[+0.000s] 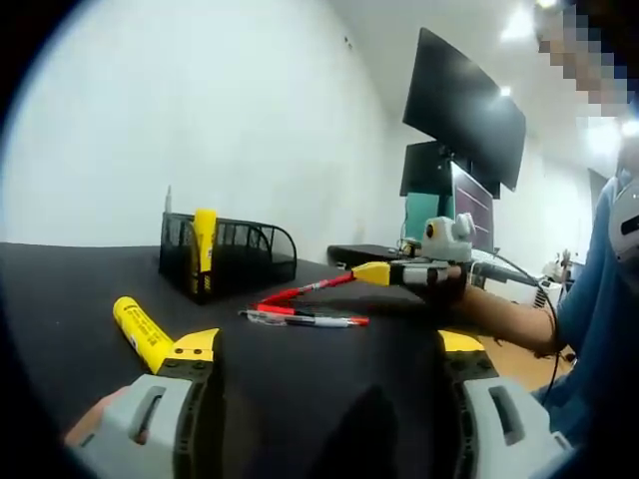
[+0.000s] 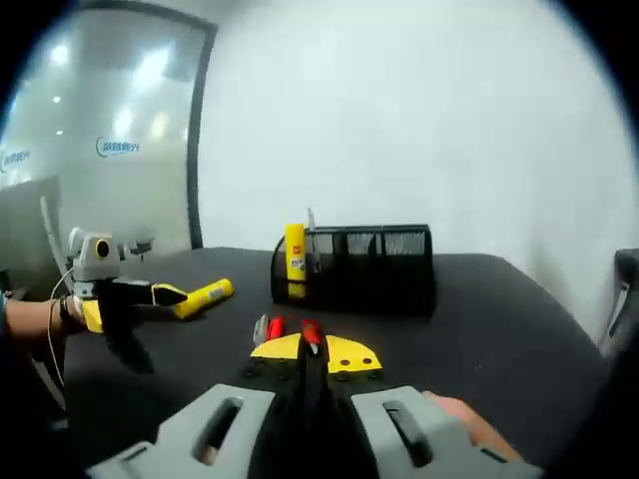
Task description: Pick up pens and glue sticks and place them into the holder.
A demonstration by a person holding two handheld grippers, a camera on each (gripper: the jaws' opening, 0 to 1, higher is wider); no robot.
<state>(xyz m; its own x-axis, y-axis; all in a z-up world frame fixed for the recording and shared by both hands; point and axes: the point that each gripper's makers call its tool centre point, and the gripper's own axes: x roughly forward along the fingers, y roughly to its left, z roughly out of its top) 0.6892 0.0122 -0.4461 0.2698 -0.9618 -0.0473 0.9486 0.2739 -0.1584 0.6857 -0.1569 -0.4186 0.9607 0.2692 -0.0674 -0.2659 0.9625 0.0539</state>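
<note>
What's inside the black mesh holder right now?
A yellow glue stick stands upright in the holder, with a thin pale tip behind it. The mesh hides the bottom.

Grey moulded bodies with slotted openings and yellow tips are seen on both the left gripper (image 1: 329, 344) and right gripper (image 2: 313, 352). A blue sleeve (image 1: 599, 299) is worn by the person.

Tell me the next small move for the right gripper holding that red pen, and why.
Probably carry it toward the black mesh holder and lift it above the rim. The right gripper is shut on the red pen, which is raised off the black table but short of the holder. A yellow glue stick already stands inside.
</note>
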